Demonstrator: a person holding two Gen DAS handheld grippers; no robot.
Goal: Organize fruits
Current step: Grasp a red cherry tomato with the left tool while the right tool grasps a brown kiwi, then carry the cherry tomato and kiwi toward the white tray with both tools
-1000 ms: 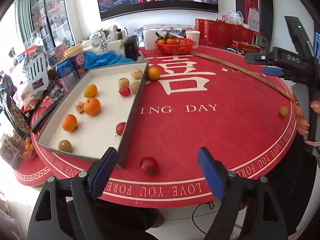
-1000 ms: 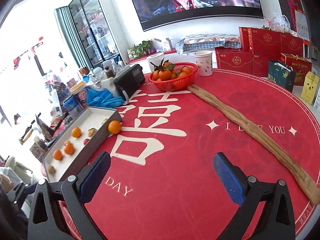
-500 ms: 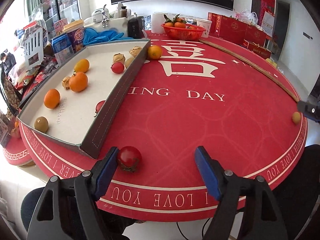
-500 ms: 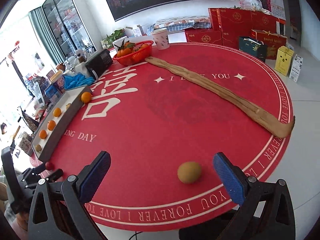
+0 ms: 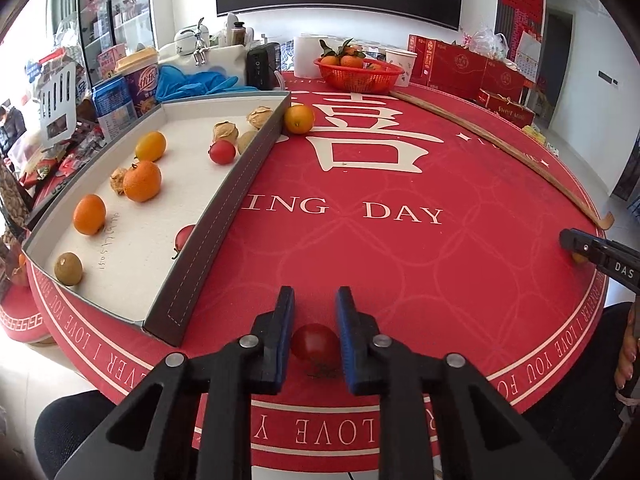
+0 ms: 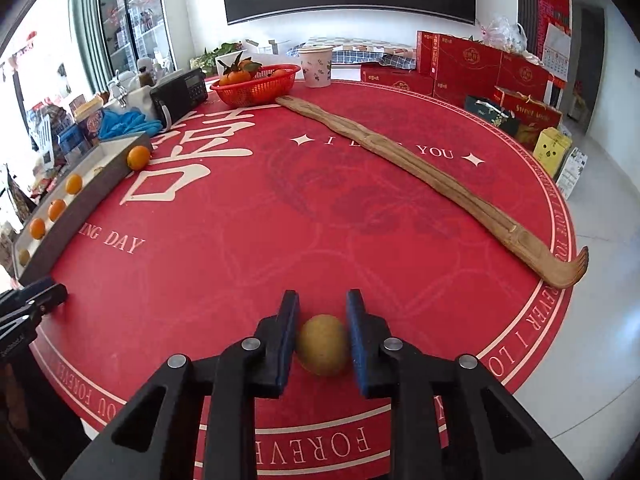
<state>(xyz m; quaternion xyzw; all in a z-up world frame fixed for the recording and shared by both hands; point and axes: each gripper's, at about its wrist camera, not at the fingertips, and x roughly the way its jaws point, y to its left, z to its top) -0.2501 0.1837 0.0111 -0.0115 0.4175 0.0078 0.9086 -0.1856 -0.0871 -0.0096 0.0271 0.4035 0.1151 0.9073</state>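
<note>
We've got both fruits pinched now. Our left gripper [image 5: 315, 322] has just closed its jaws on the small red fruit [image 5: 315, 345], glossy and round, near the tray [image 5: 224, 204] corner. Our right gripper [image 6: 322, 318] jaws just closed on the dull yellow-brown fruit [image 6: 322, 344], well away from the tray. Both look light, smooth, probably bruisable, so we'd squeeze gently across the middle.
</note>
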